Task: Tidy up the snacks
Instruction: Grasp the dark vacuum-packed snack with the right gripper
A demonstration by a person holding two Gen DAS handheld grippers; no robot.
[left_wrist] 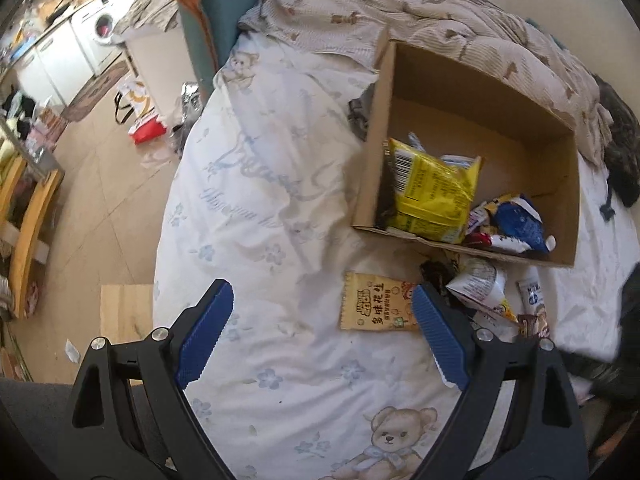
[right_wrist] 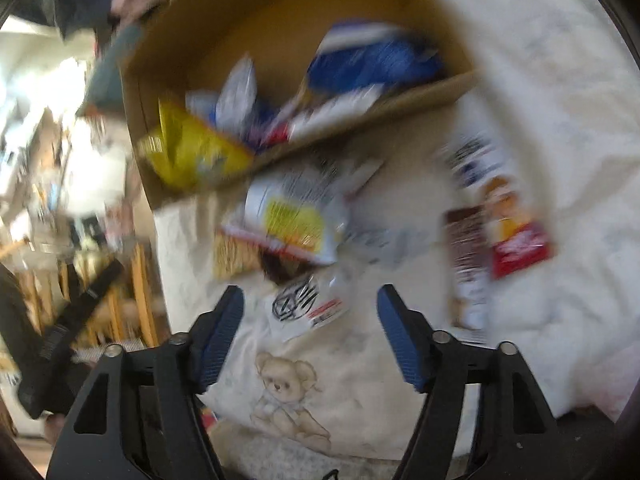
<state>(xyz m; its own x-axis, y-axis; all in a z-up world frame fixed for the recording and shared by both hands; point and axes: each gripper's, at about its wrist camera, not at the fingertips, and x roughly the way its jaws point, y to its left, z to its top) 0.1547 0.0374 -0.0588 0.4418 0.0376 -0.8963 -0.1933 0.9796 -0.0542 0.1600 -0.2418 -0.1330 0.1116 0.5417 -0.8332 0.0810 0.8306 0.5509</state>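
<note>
I see the bed [left_wrist: 280,208] filling most of both views, its white cover printed with teddy bears and flowers. On its far right sits the open cardboard box [left_wrist: 476,92], holding a yellow snack bag [left_wrist: 432,192] against its near left wall and a blue and white packet [left_wrist: 516,220] to the right of that. Outside the box, just near its front wall, loose snacks lie on the cover: a white pouch [left_wrist: 480,284] and, left of it, a flat tan peanut sachet [left_wrist: 376,304]. My left gripper [left_wrist: 322,320] hangs over the bed with fingers spread wide, gripping nothing. My right gripper [right_wrist: 310,320] is blurred, fingers apart and empty above a white wrapper [right_wrist: 308,308]
</note>
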